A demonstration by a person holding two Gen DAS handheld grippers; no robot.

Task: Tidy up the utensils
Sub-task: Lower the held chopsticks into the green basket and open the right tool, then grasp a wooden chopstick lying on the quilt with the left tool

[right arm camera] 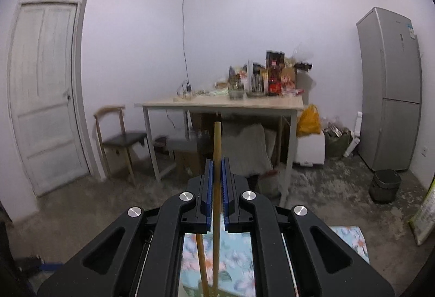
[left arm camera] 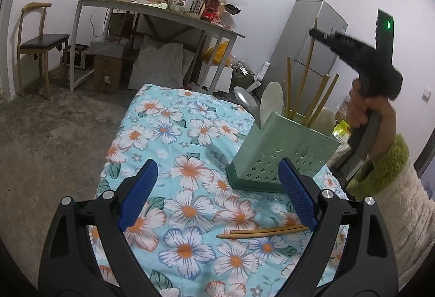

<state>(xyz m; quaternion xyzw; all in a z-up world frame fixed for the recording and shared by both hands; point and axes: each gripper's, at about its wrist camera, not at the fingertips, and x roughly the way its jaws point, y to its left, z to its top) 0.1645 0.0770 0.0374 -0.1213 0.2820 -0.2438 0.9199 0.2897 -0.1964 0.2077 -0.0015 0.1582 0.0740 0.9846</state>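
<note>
Chopstick [right arm camera: 216, 161] in right gripper [right arm camera: 216, 163], L gripper [left arm camera: 217, 188] open

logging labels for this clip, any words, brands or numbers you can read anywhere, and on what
None can be read.
Fridge: a small mark near its top edge and a sticker at its top right corner, both too small.
Red-labelled bottle on the far table: label blurred.
Green utensil holder: only cut-out stars and moons, no text.
</note>
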